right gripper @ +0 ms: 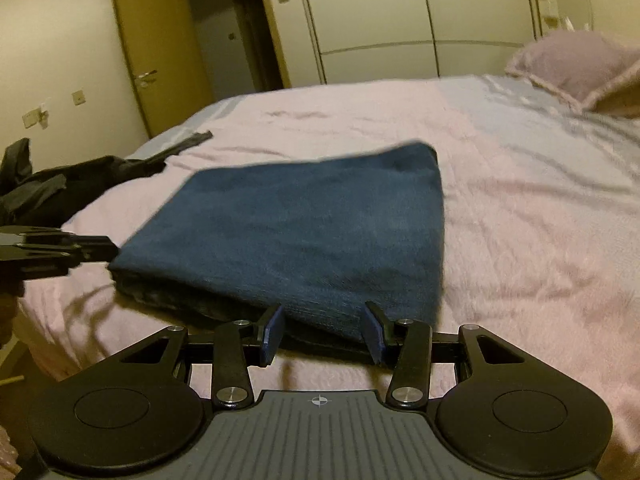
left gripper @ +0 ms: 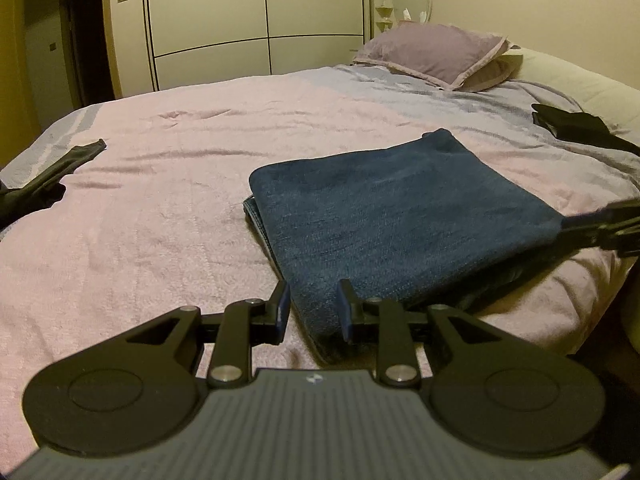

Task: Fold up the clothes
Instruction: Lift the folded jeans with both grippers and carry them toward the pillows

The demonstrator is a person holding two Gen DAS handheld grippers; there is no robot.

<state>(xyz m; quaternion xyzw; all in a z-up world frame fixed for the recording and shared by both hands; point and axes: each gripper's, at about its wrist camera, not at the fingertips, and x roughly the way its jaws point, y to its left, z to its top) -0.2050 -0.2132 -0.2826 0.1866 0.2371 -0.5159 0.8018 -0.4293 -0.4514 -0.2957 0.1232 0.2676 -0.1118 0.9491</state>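
A folded pair of blue jeans [left gripper: 400,208] lies flat on the pink bed cover [left gripper: 160,208]; it also shows in the right wrist view [right gripper: 304,228]. My left gripper [left gripper: 314,310] is open, its fingers astride the near left corner of the jeans. My right gripper [right gripper: 322,332] is open at the near right corner of the jeans. Each gripper shows at the edge of the other's view, the right one [left gripper: 600,226] and the left one [right gripper: 56,250].
Dark clothes lie at the bed's left edge [left gripper: 44,184] and near the headboard [left gripper: 576,126]. A purple pillow [left gripper: 436,54] sits at the head. A white wardrobe [left gripper: 256,20] and a door [right gripper: 160,52] stand beyond the bed.
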